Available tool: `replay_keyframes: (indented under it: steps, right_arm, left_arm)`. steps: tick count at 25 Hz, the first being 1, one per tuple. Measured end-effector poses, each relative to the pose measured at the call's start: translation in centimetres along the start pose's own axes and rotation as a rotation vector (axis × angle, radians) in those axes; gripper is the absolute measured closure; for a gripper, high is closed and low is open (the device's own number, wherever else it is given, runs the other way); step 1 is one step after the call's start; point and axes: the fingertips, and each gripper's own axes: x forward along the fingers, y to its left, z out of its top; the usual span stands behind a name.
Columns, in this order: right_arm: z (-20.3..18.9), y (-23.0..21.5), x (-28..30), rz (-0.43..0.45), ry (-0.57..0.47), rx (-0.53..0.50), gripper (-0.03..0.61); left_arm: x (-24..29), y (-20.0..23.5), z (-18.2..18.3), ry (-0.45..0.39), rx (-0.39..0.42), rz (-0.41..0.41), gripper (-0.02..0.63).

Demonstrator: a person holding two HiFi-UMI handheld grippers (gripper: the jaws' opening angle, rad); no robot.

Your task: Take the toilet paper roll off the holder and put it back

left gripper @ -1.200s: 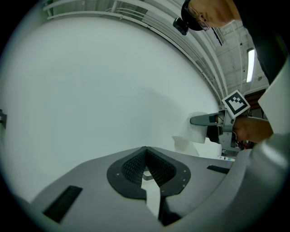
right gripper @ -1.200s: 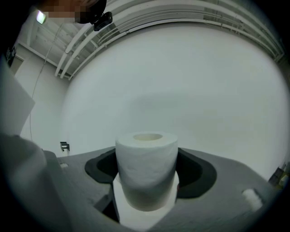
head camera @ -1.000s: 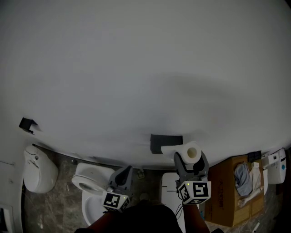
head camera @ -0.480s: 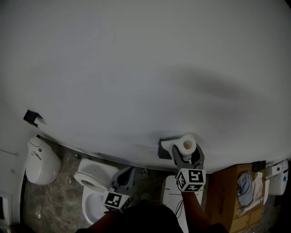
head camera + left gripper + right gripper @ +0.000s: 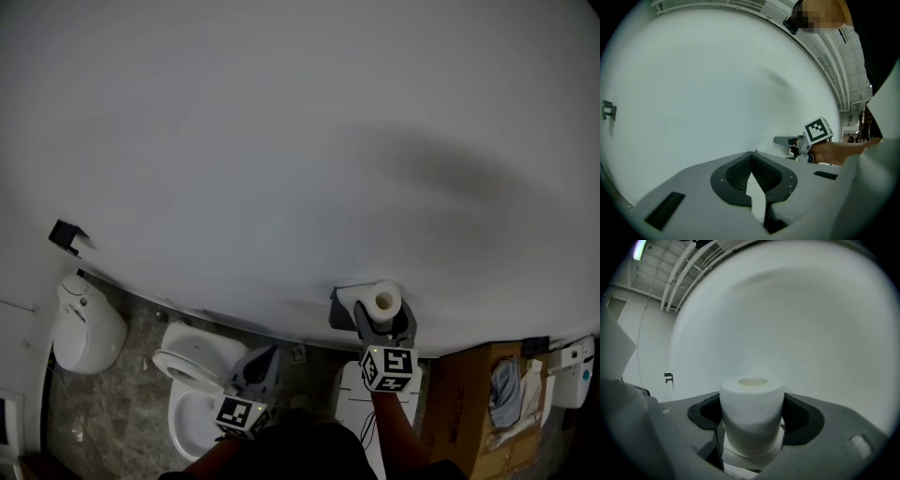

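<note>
The white toilet paper roll (image 5: pixel 382 302) stands upright between the jaws of my right gripper (image 5: pixel 384 321), its cardboard core facing up. In the right gripper view the roll (image 5: pixel 752 413) fills the gap and both dark pads press its sides. The roll is just right of the dark grey holder (image 5: pixel 343 305) on the white wall, close to it or touching. My left gripper (image 5: pixel 255 367) hangs lower left over the toilet, its jaws shut with nothing between them (image 5: pixel 752 154). From it I see the holder (image 5: pixel 784 139) and the right gripper's marker cube (image 5: pixel 818 130).
A white toilet (image 5: pixel 192 384) is below the left gripper and a white floor-standing fixture (image 5: pixel 82 330) is at far left. A second dark holder (image 5: pixel 66 234) is on the wall at left. A cardboard box (image 5: pixel 469 398) with cloth in it stands at lower right.
My right gripper has carried the roll up and slightly left, closer to the wall holder. The left gripper has barely moved.
</note>
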Motion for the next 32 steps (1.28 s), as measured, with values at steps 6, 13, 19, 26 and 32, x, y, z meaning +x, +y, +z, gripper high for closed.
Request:
replay_keyframes:
  steps: [6, 13, 19, 26, 32]
  right_arm:
    - [-0.1, -0.1, -0.1, -0.012, -0.012, 0.002, 0.215]
    - [0.2, 0.0, -0.2, -0.014, -0.032, 0.017, 0.201]
    - [0.9, 0.3, -1.2, -0.010, -0.052, 0.054, 0.156]
    - [2.8, 0.6, -4.8, -0.052, -0.105, 0.057, 0.156]
    - [3.8, 4.0, -11.4, -0.049, -0.140, 0.061, 0.163]
  left_arm:
    - [-0.6, -0.3, 0.0, -0.016, -0.026, 0.003, 0.601]
    - [-1.5, -0.2, 0.3, -0.016, -0.025, 0.003, 0.601]
    - [-2.8, 0.2, -0.2, -0.031, -0.052, 0.015, 0.601]
    - [-5.2, -0.1, 0.6, -0.063, -0.042, 0.013, 0.601]
    - [-9.9, -0.3, 0.6, -0.084, -0.043, -0.002, 0.601]
